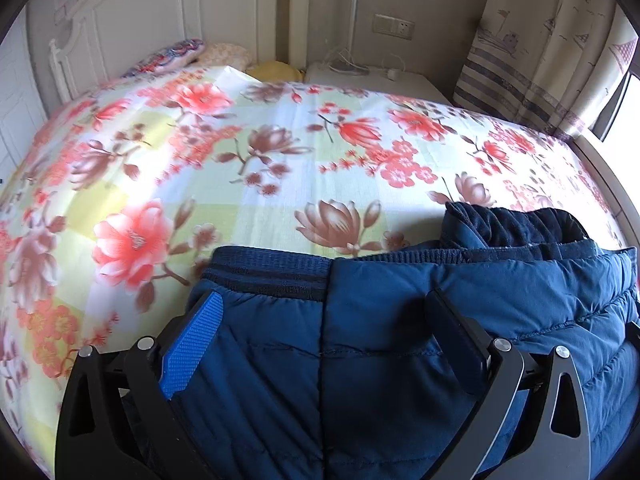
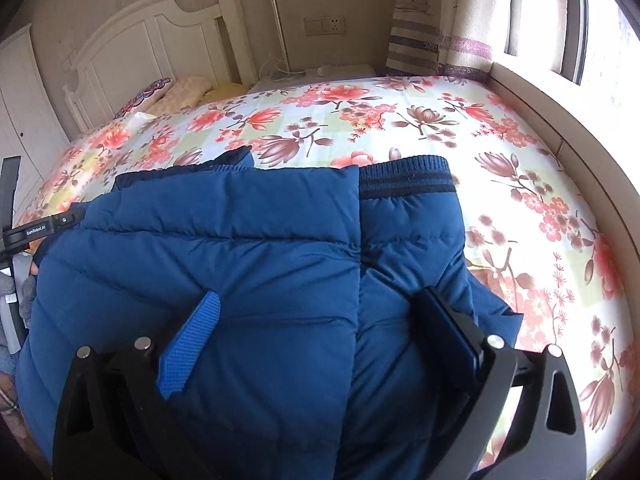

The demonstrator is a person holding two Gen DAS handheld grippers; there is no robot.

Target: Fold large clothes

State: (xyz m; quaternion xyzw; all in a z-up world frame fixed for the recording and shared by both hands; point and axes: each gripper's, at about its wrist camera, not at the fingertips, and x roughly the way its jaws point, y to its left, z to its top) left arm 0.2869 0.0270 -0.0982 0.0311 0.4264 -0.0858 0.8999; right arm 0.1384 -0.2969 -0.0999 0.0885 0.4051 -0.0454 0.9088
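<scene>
A blue quilted puffer jacket (image 1: 400, 320) lies folded on the floral bed sheet (image 1: 240, 168), its ribbed striped cuff (image 1: 272, 274) toward the headboard. My left gripper (image 1: 324, 312) sits over the jacket with its jaws wide apart and fabric bulging between the fingers (image 1: 196, 344). In the right wrist view the same jacket (image 2: 248, 264) fills the lower frame, with a ribbed cuff (image 2: 404, 178) at its far edge. My right gripper (image 2: 320, 312) is likewise spread wide over the jacket, fabric between its fingers (image 2: 192, 340). The left gripper's body (image 2: 36, 230) shows at the left edge.
A white headboard (image 1: 140, 12) and pillows (image 1: 176, 56) stand at the far end of the bed. A white nightstand (image 1: 360, 74) with cables sits beside it. Curtains (image 1: 540, 40) and a window ledge (image 2: 560, 120) run along the right side.
</scene>
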